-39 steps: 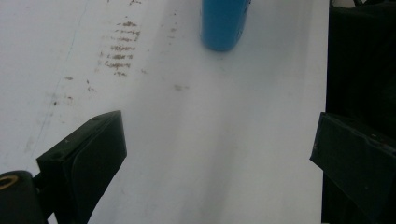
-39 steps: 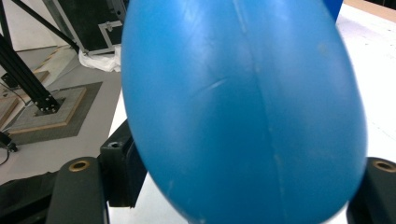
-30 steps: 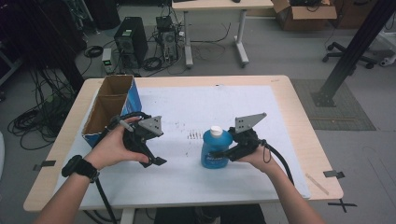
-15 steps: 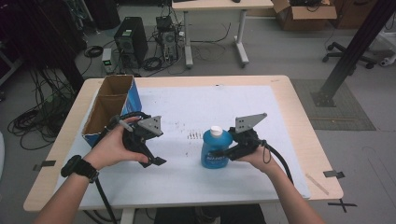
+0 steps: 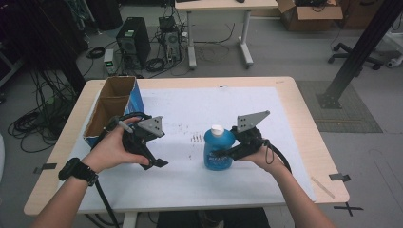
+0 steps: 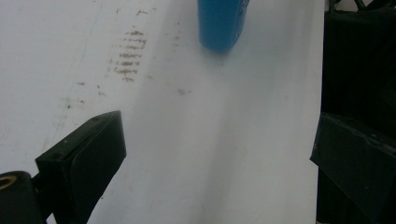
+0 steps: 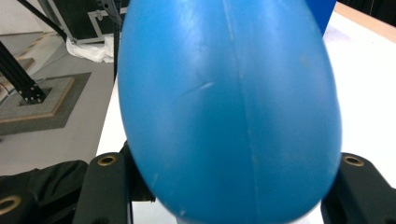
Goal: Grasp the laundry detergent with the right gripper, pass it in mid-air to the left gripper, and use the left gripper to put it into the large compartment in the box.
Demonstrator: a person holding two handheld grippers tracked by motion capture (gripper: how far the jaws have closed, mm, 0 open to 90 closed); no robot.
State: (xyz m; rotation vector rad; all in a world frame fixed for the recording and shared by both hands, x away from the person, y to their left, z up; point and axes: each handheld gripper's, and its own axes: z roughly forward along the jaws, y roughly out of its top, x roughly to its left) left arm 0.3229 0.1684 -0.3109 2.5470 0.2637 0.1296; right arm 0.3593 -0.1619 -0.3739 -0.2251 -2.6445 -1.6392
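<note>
The blue bottle with its white cap stands upright on the white sheet that covers the desk, a little right of the middle in the high view. The right claw comes at it from the right, its jaws having just been closing, and now clamps the bottle's body between them. To the left and apart from the bottle, the left claw is held above the sheet, near an open cardboard box at the desk's left edge.

In the left claw view, the left claw has its jaws spread wide over bare sheet, with the bottle farther off.

In the right claw view, the bottle sits between the two black jaws, pressed on both sides.
</note>
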